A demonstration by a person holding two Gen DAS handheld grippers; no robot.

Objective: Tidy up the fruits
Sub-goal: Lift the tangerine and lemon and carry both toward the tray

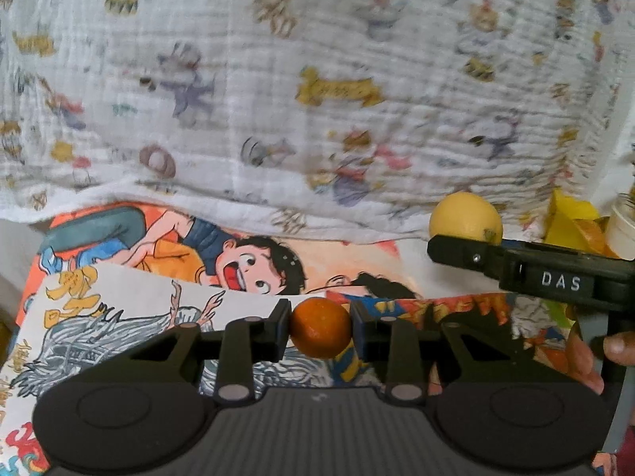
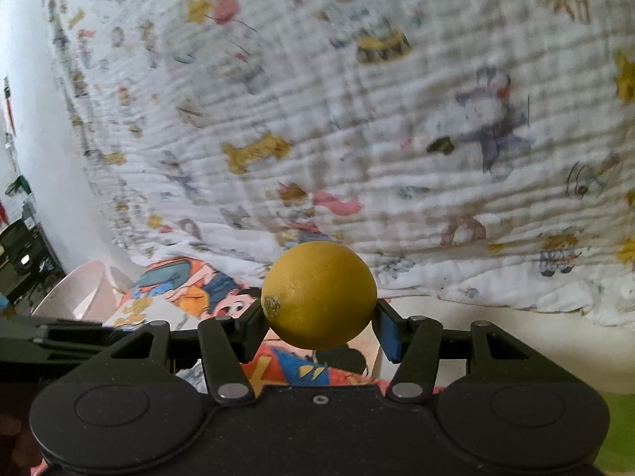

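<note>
My left gripper [image 1: 320,329] is shut on a small orange fruit [image 1: 320,327], held above cartoon-printed paper. The right gripper [image 2: 317,313] is shut on a yellow lemon [image 2: 318,294], its stem end facing left. In the left wrist view the same lemon [image 1: 466,218] shows at the right, above the other gripper's black finger [image 1: 468,252] marked DAS. Both fruits are lifted off the surface.
A white cloth with cartoon prints [image 1: 317,79] hangs behind. Colourful cartoon sheets [image 1: 119,309] lie below. A white bowl [image 2: 79,293] sits at the left in the right wrist view. Yellow and orange wrappers [image 1: 575,222] and a white cup [image 1: 621,230] are at far right. A person's fingers [image 1: 617,347] grip the handle.
</note>
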